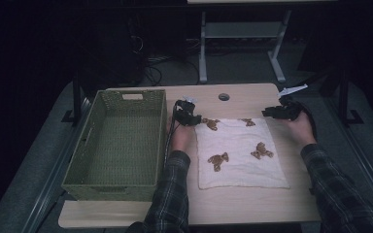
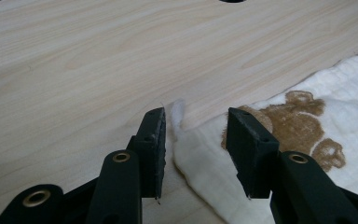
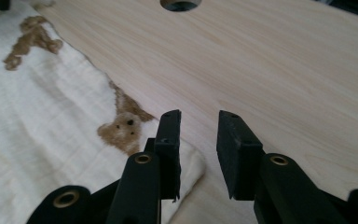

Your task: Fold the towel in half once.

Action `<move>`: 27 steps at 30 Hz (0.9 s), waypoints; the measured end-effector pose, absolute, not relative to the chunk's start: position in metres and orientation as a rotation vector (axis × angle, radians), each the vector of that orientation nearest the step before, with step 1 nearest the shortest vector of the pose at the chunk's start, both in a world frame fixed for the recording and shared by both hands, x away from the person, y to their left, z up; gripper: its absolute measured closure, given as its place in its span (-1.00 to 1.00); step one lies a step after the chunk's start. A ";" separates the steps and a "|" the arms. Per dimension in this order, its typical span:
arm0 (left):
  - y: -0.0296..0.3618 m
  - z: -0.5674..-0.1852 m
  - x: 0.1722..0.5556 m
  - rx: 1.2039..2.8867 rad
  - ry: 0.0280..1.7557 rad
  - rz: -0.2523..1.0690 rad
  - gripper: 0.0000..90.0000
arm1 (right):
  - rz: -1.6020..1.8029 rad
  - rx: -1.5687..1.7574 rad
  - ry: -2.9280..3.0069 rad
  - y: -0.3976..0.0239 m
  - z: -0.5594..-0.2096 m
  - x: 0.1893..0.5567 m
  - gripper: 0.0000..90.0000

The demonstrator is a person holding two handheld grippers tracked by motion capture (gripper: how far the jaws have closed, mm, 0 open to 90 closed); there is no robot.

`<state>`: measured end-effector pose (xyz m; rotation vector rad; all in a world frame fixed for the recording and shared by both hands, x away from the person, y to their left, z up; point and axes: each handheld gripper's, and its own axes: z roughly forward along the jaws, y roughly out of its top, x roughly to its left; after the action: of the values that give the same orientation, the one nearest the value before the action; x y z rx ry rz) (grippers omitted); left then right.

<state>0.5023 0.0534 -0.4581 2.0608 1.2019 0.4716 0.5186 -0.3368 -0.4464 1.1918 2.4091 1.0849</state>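
Two grippers sit at the towel's (image 1: 240,153) far corners, one each. Left gripper (image 2: 196,140): jaws apart, far-left corner lying between them, pads not pressing yet. Right gripper (image 3: 198,149): jaws apart, far-right corner just under and left of its left jaw, mostly outside the gap.

Step looks like pinching both corners to lift or fold. To do it well: nudge right gripper left so the corner sits fully between the pads, drop both tips to the tabletop (image 2: 98,60), close on cloth only, lift together.

Beyond the jaws: pale wood table, cable hole (image 3: 179,3). Left of left gripper: green woven basket (image 1: 119,145), nothing in it. Farther out: dark room, grey desk frame (image 1: 243,39), floor cables.
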 end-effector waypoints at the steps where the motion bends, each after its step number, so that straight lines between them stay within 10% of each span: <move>1: 0.054 -0.458 0.503 2.060 1.202 0.468 0.28 | 1.067 1.210 2.417 -0.336 -0.449 0.521 0.55; 20: 0.057 -0.466 0.506 2.062 1.228 0.452 0.35 | 0.996 1.228 2.482 -0.329 -0.469 0.526 0.92; 27: 0.052 -0.469 0.507 2.081 1.242 0.478 0.70 | 0.966 1.245 2.488 -0.330 -0.467 0.525 0.94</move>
<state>0.5067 0.0521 -0.4689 2.0811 1.2416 0.4779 0.5249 -0.3298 -0.4668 1.2449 2.4880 0.9663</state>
